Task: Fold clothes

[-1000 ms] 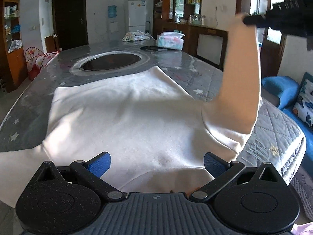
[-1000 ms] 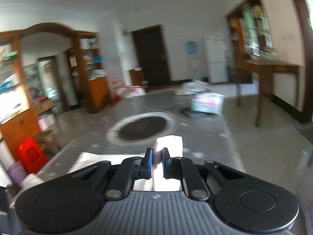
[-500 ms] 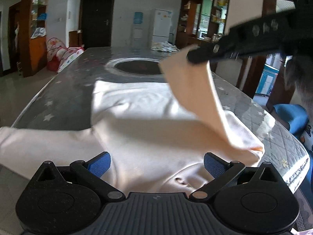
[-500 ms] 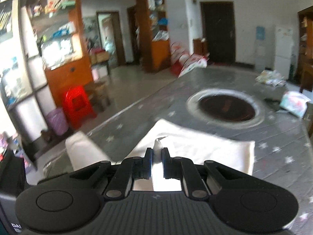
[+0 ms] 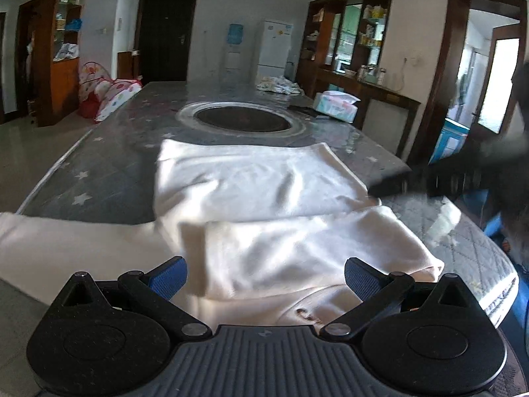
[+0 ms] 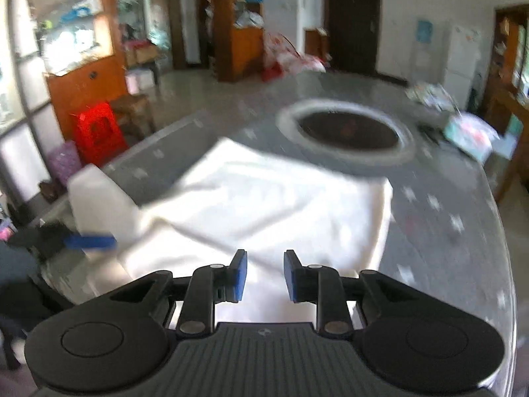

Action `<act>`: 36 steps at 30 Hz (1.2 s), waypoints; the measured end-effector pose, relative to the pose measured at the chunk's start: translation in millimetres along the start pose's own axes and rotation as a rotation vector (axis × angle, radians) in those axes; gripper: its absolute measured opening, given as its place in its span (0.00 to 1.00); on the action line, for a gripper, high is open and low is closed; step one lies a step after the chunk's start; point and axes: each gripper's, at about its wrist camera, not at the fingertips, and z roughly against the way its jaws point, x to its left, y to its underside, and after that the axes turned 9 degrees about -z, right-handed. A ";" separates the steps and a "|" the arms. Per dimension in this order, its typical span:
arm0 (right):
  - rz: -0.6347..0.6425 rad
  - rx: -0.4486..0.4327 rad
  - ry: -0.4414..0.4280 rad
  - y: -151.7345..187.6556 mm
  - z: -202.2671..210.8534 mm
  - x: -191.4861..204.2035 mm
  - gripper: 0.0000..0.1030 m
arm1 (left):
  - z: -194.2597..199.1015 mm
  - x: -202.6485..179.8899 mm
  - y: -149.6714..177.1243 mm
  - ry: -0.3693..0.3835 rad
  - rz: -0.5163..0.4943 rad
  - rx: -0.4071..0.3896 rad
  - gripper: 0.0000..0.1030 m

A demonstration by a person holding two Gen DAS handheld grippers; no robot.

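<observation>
One cream sweatshirt (image 5: 264, 192) lay flat on the grey star-printed table (image 5: 99, 185), with its body reaching toward 12 o'clock, almost to the round recess (image 5: 243, 120) in the tabletop. In the left wrist view, the right sleeve (image 5: 314, 248) lay folded across the near part of the body, and the other sleeve (image 5: 66, 244) stretched out to 9 o'clock and hung over the table edge.

Both tools held nothing. The left gripper (image 5: 264, 274) had its blue pads wide apart above the near hem. The right gripper (image 6: 263, 276) had its pads parted by a smaller gap, with only cloth seen below them.

The cloth looked thick, soft and light. I judged that it would bend and sag where it is not supported, and that it would drag a little on the quilted cover instead of sliding. A pinch at a cuff, at a shoulder seam or at a hem corner would hold best, because a doubled edge gives the pads something to bite. A grip in the middle of the body would only pull up a bunch.

The stretched sleeve seemed the part not yet folded in.
</observation>
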 end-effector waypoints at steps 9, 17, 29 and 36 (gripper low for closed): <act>-0.112 0.053 0.044 31.7 -13.0 -42.5 0.24 | -16.0 -6.5 -9.0 0.064 -0.001 0.022 1.00; -0.099 -0.010 0.005 17.6 -10.2 -43.7 0.25 | -25.3 -8.9 -16.8 0.120 0.014 0.013 1.00; -0.095 0.019 -0.035 16.9 -33.4 -43.6 0.29 | -38.8 5.4 -23.0 0.153 0.064 -0.003 1.00; -0.003 0.013 -0.018 21.6 -36.3 -31.5 0.41 | -40.7 11.6 -19.1 0.151 0.066 -0.013 1.00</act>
